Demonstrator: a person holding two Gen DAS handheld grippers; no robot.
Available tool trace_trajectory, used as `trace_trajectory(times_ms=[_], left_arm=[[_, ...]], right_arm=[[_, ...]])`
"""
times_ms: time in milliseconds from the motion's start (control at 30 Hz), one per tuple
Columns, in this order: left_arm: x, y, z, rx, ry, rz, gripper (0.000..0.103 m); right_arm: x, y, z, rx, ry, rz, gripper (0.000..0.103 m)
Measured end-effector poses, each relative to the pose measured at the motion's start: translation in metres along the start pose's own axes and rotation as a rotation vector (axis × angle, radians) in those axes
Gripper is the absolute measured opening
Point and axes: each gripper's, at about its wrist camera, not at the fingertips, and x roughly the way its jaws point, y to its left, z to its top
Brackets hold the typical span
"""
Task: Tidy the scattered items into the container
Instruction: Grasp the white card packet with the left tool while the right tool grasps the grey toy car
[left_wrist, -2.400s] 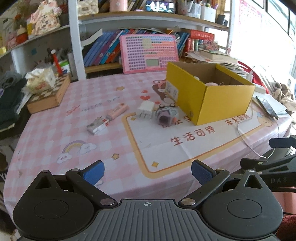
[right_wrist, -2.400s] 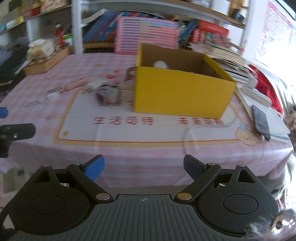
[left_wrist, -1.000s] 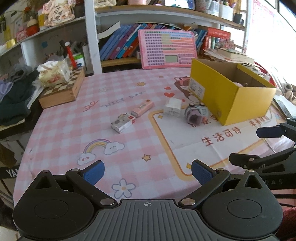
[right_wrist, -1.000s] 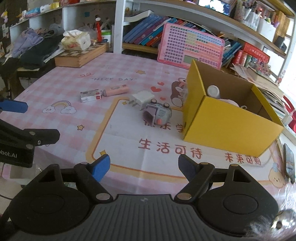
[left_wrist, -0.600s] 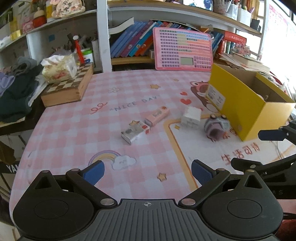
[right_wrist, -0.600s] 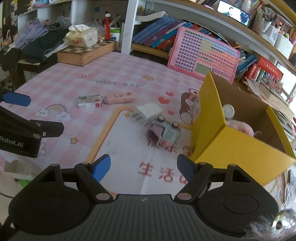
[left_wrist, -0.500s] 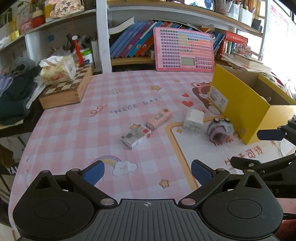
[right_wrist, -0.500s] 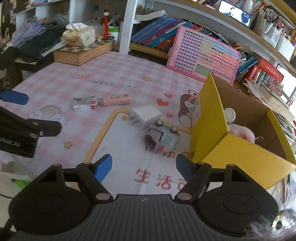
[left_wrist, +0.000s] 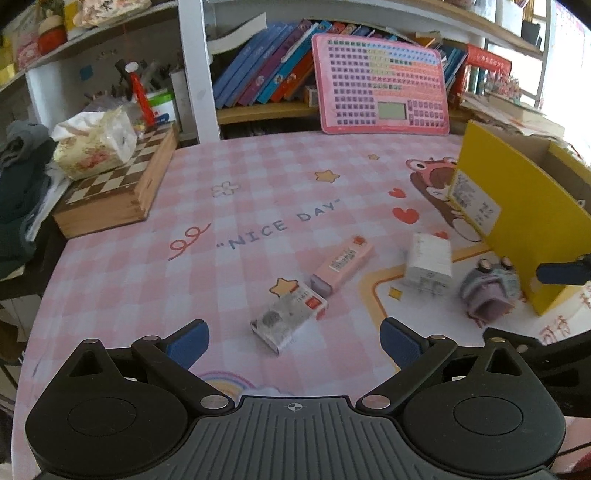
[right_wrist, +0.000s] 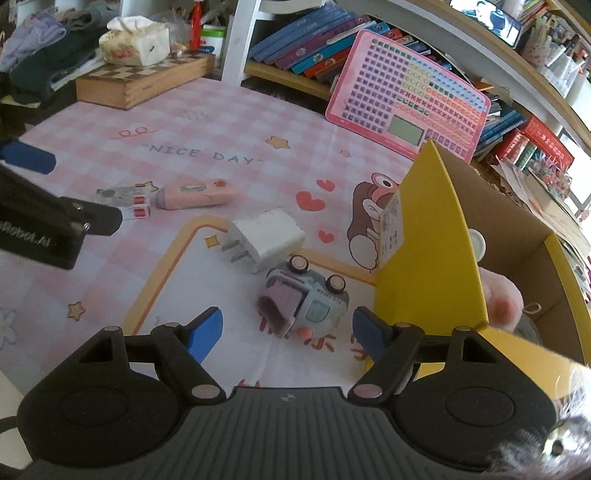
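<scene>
Yellow box (right_wrist: 424, 258) (one), four loose items beside it, left gripper (left_wrist: 293, 339) spread empty, right gripper (right_wrist: 288, 332) opening, empty.

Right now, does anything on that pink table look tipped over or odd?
Yes: the small toy car beside the yellow box lies on its side, wheels pointing up. The white plug lies loose nearby.

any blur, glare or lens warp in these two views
Left wrist view: the white charger and the toy car are smeared by motion blur, the window at upper right is blown out, and the shelf edges bow from the fisheye. Right wrist view: the toy car looks sharp, the yellow box bends strongly, and the lower right corner is hazy.
</scene>
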Motion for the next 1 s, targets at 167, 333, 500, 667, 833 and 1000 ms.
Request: trace_trajectory(times_ms=[167,333,500,667,833,1000], left_arm=[[0.017,0.006,0.009,0.003,0.024,-0.002,0.099],[0.032,0.009,0.013,0.003,0.055,-0.007,0.095],[0.042,0.012,0.012,-0.013,0.093,-0.022,0.091],[0.048,0.013,0.011,-0.01,0.114,-0.023,0.084],[0.052,0.01,0.009,0.014,0.122,-0.038,0.07],[0.054,0.003,0.014,0.055,0.11,-0.061,0.053]], right_arm=[[0.013,0.003,0.005,-0.047,0.024,0.01,0.079],[0.024,0.001,0.008,-0.056,0.044,0.014,0.079],[0.026,0.0,0.01,-0.066,0.03,0.021,0.074],[0.022,-0.003,0.012,-0.06,0.006,0.069,0.064],[0.019,0.0,0.014,-0.076,-0.004,0.12,0.064],[0.02,0.003,0.013,-0.087,0.003,0.131,0.073]])
